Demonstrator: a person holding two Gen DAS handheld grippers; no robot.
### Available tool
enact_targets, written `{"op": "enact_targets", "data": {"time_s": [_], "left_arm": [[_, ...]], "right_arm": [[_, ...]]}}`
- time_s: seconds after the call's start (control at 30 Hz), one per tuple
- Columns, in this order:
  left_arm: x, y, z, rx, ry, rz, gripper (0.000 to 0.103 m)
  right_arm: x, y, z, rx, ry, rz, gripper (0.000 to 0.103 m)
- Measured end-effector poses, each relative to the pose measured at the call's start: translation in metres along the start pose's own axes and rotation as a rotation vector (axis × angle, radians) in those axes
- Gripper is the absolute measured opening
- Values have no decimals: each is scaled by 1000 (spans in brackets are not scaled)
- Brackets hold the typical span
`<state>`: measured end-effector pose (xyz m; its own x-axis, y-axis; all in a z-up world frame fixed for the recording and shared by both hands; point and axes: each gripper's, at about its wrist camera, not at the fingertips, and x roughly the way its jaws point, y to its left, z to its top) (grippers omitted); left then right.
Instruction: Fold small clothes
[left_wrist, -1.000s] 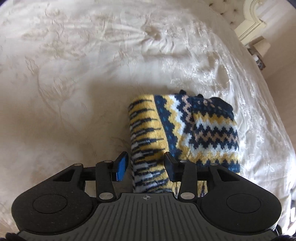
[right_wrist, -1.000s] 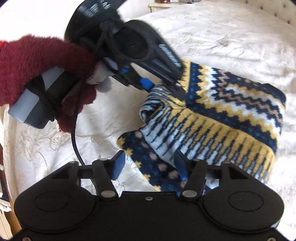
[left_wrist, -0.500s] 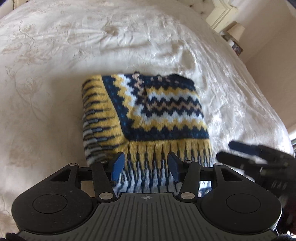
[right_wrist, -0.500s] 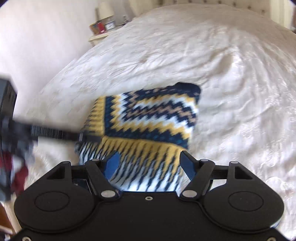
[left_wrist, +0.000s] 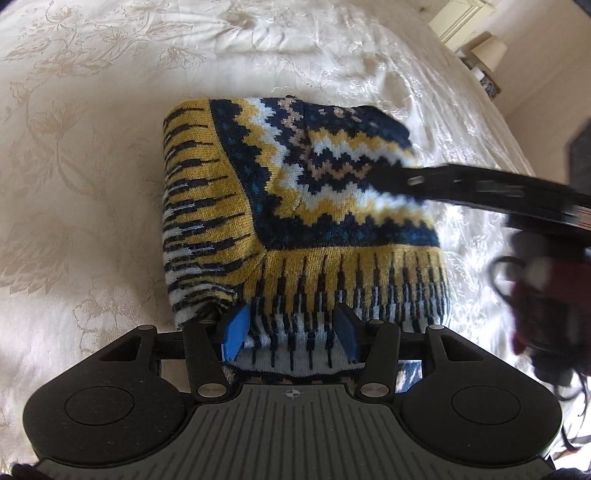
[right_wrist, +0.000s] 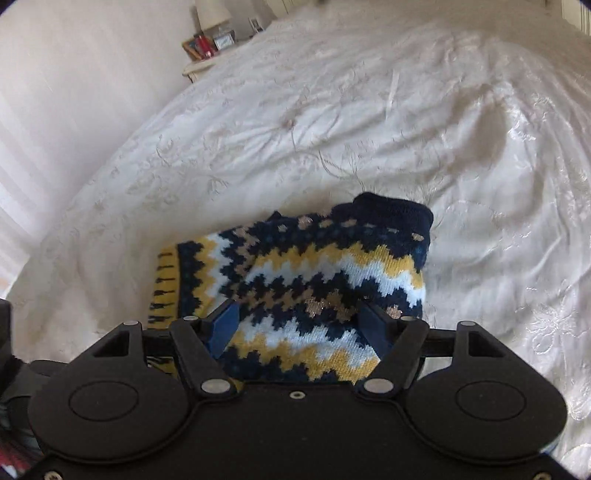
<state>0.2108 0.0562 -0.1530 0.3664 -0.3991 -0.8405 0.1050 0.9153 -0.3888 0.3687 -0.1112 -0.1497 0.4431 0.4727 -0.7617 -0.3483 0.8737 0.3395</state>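
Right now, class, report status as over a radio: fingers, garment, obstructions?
Left gripper open, right gripper open, both over the folded navy, yellow and white zigzag knitted sweater. Sweater lies on the cream embroidered bedspread. Nothing in the way.

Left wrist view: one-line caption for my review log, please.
Open left tool over the near hem of a folded navy, yellow and white zigzag knit sweater on a cream embroidered bedspread.
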Motion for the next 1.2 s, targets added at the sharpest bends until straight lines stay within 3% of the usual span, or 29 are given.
{"op": "enact_targets", "data": {"time_s": [0.2,0.4,0.5,0.63,0.8,0.97,1.1,1.2], "left_arm": [[0,-4,-1,-9,0,11,49],[-33,-1,-14,-76,-84,-13,49],[-42,11,-27,-136,-86,6,50],[-37,33,-36,-241,-56,10,50],[-16,46,-32,-286,-9,-77,52],[15,47,-23,-301,28,-140,62],[32,46,-15,-326,36,-204,77],[38,45,-12,-332,40,-248,80]], "right_arm": [[37,-8,9,-15,100,-32,76],[-3,-18,3,52,1,16,76],[-26,-36,-15,138,-41,29,78],[-36,-62,-35,235,-24,44,80],[-25,-81,-53,352,31,112,80],[-2,-88,-59,440,66,214,86],[12,-85,-57,456,79,259,87],[17,-78,-57,447,91,288,90]]}}
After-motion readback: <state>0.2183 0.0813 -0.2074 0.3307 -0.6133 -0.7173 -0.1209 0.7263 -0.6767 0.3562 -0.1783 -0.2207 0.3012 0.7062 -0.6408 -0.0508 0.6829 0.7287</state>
